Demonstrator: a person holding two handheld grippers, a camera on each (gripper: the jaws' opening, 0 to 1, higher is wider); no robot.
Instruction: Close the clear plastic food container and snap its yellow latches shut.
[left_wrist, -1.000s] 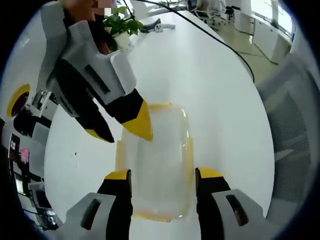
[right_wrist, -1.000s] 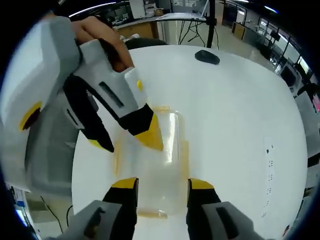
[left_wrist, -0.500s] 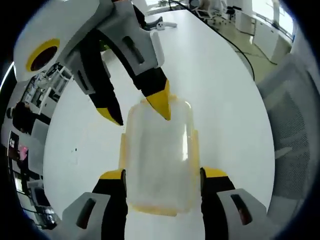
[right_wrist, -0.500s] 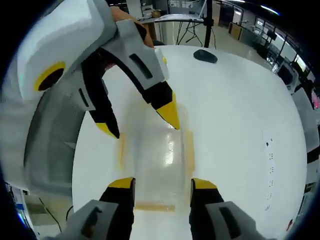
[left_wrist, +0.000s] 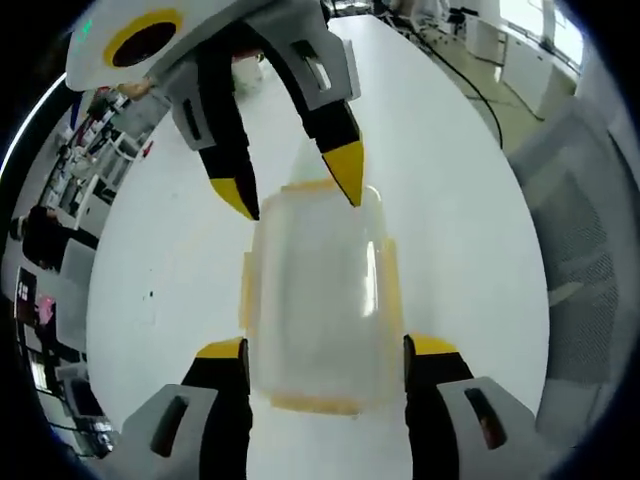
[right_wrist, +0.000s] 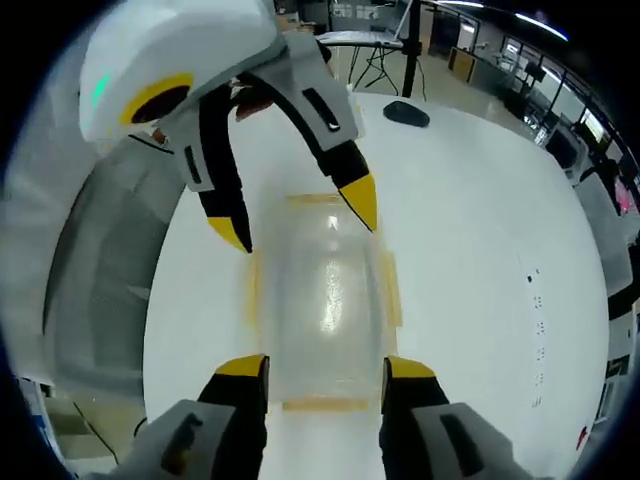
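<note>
A clear plastic container (left_wrist: 320, 300) with its lid on lies on the white table (left_wrist: 450, 200), with yellow latches (left_wrist: 394, 290) along its edges. My left gripper (left_wrist: 325, 350) is open, and its jaws stand on either side of the container's near end. The right gripper (left_wrist: 295, 190) comes in from the top, open, with its yellow tips at the far end. In the right gripper view the same container (right_wrist: 320, 295) lies between the jaws of my open right gripper (right_wrist: 325, 368). There the left gripper (right_wrist: 295, 215) hangs open over the container's far end.
A grey mesh chair (left_wrist: 590, 250) stands at the table's right edge, and a black cable (left_wrist: 470, 85) runs across the far table. In the right gripper view a black mouse (right_wrist: 407, 113) lies far off, a tripod (right_wrist: 408, 45) stands behind it, and a grey chair (right_wrist: 100, 300) is at the left.
Each view's opposite gripper has swung from the left side round to the container's far end. The container now sits centred and straight between both pairs of jaws.
</note>
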